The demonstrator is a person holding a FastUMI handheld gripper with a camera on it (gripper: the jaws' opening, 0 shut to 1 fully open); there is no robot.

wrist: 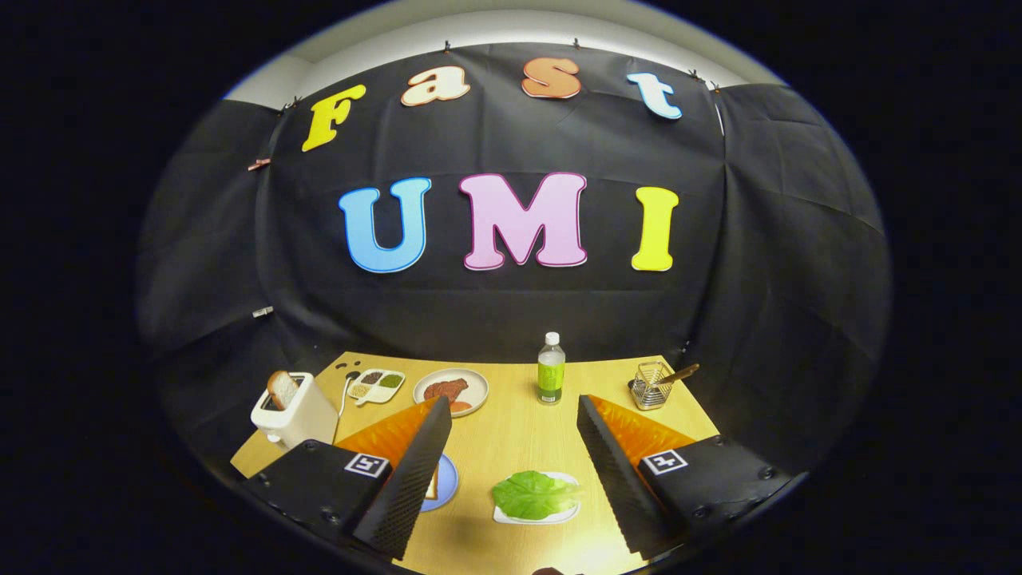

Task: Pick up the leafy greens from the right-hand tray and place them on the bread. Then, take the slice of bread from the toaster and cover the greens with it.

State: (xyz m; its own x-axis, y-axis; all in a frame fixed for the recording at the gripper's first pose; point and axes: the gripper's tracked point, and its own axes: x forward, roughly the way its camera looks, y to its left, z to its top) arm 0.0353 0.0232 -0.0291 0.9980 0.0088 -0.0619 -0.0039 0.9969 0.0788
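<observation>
The gripper (511, 471) hangs above the counter (511, 435), fingers wide apart and empty, framing the leafy greens (533, 493) on their tray (511, 518), seemingly lined up for a grab.

Crinkled leafy greens (533, 494) are lying on a white tray (505, 517) between the fingers, while a toasted bread slice (282, 389) is standing upright in the white toaster (295, 414).

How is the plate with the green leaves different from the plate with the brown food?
The leaf plate is white and squarish, lying between the open tool's fingers; the brown-food plate is round and cream, farther off beside the bottle. One holds leafy greens, the other brown pieces. Both sit flat on the wooden table.
</observation>
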